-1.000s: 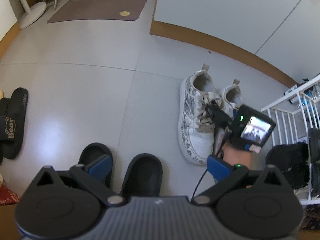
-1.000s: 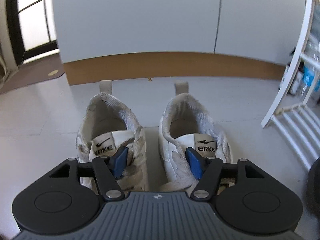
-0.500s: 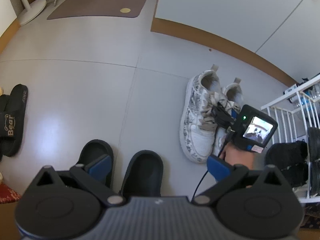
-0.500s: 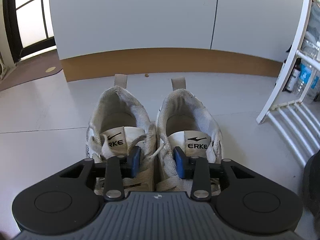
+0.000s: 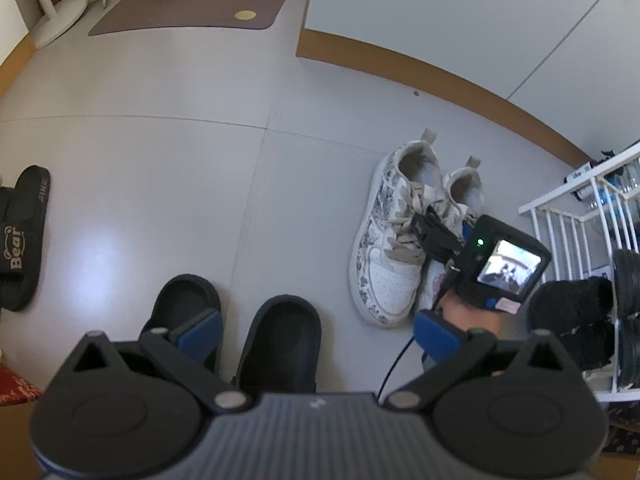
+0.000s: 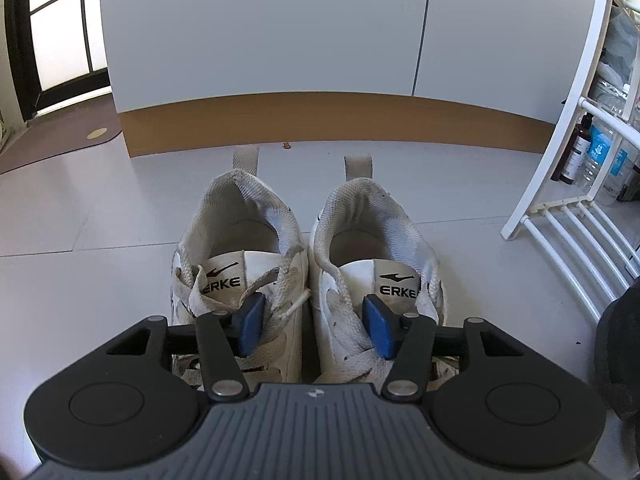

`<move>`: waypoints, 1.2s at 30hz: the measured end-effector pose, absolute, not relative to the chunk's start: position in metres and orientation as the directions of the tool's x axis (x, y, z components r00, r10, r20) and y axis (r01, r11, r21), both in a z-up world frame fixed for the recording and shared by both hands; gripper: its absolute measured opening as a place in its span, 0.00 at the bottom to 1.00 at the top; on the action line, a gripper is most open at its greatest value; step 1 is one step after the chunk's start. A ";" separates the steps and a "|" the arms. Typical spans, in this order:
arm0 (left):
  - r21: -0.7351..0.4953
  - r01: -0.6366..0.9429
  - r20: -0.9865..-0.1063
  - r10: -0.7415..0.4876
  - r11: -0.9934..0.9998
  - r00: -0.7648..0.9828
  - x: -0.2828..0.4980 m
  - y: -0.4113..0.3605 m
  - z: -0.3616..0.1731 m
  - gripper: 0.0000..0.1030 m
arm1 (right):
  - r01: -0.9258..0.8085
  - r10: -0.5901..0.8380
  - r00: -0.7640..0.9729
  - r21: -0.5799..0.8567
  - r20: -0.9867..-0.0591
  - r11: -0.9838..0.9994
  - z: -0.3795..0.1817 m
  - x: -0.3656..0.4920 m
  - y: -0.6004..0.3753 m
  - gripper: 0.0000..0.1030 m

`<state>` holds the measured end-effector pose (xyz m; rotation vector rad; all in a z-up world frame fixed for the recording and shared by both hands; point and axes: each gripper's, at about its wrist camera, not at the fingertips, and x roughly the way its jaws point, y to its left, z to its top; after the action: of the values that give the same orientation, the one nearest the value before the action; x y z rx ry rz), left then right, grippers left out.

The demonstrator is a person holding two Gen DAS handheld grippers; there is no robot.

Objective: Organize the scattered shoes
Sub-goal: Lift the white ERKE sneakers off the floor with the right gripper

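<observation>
**Two claws held over paired shoes on the floor**

Two white sneakers are seen directly below the right claw, set side by side and touching, heels pointed away toward the brown skirting. The blue fingers of this claw are spread and opening, one over the tongue and laces of each sneaker; nothing is clamped between them. Beyond the sneakers a white wall is met, and to the right of the claw a white rack is stood.

The left claw is held released, pointed steeply down, with a pair of black slippers lying between and beneath its fingers, ungripped. To its right the same sneakers are seen with the right claw's body over them. Far to its left, black slides marked "Bear" are laid at the frame edge. Farther ahead a brown mat is spread on the floor.
</observation>
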<state>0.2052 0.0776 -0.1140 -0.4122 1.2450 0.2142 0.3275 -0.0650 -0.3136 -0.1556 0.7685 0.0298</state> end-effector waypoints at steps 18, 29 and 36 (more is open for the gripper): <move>-0.156 -0.377 -0.941 -0.022 0.913 0.338 0.195 0.079 -0.110 1.00 | -0.182 0.126 0.715 -0.009 -0.687 0.983 -0.301 0.319 -0.080 0.19; -0.167 -0.403 -0.934 -0.013 0.900 0.358 0.201 0.079 -0.107 1.00 | -0.219 0.177 0.744 0.015 -0.644 0.976 -0.267 0.293 -0.090 0.19; -0.135 -0.367 -0.904 0.037 0.921 0.426 0.199 0.063 -0.089 1.00 | -0.209 0.178 0.781 0.017 -0.599 0.978 -0.225 0.280 -0.097 0.19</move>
<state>0.1994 0.0631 -0.0886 -0.3349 1.1074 0.2584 0.2796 -0.0969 -0.2252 -0.0509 0.6413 0.2093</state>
